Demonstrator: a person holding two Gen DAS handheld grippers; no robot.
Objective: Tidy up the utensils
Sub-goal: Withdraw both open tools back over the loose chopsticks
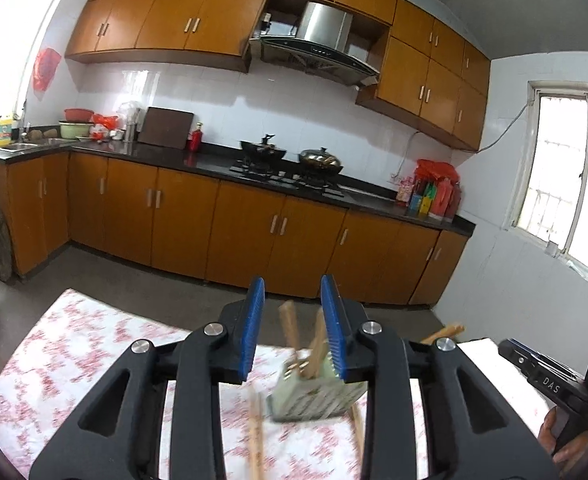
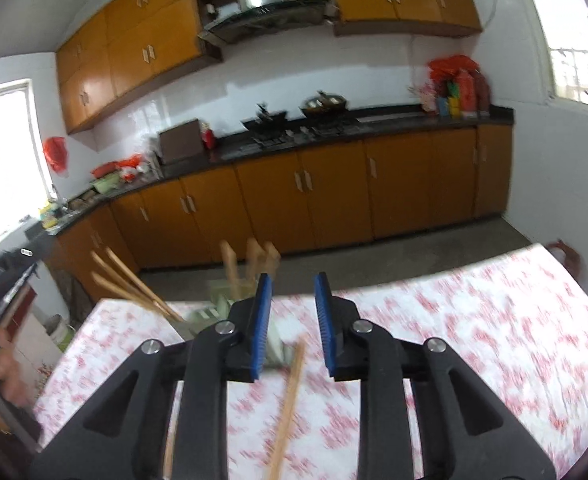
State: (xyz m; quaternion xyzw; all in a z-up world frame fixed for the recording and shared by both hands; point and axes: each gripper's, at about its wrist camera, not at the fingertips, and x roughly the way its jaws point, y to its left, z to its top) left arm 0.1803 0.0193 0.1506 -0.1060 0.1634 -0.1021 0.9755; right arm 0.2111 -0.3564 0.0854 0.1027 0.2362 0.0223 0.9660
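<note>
**A:** What do the two wrist cameras show?

**B:** A kitchen with orange cabinets, and close in front a bench [image 1: 73, 340] covered by a white cloth with a red floral print. Both pictures are blurred.

**A:** How do the tongs stand?

**B:** The left tongs [image 1: 292, 300] are parted, with blue pads. Nothing is pressed between them. The right tongs [image 2: 292, 296] are parted too, and empty.

**A:** Where are the utensils?

**B:** A pale green slotted utensil holder [image 1: 316, 398] stands on the cloth just ahead of the left tongs, slightly toward their right pad. Wooden chopsticks [image 1: 289, 326] stick up out of it and appear in the gap between the pads, though I cannot tell whether they touch. One loose chopstick [image 1: 255, 432] lies on the cloth below the left tongs.

**A:** And from the right side?

**B:** The same holder [image 2: 219, 308] sits ahead and to the left of the right tongs, partly hidden by their left pad. A single chopstick [image 2: 289, 400] lies on the cloth directly under the gap of the right tongs.
</note>
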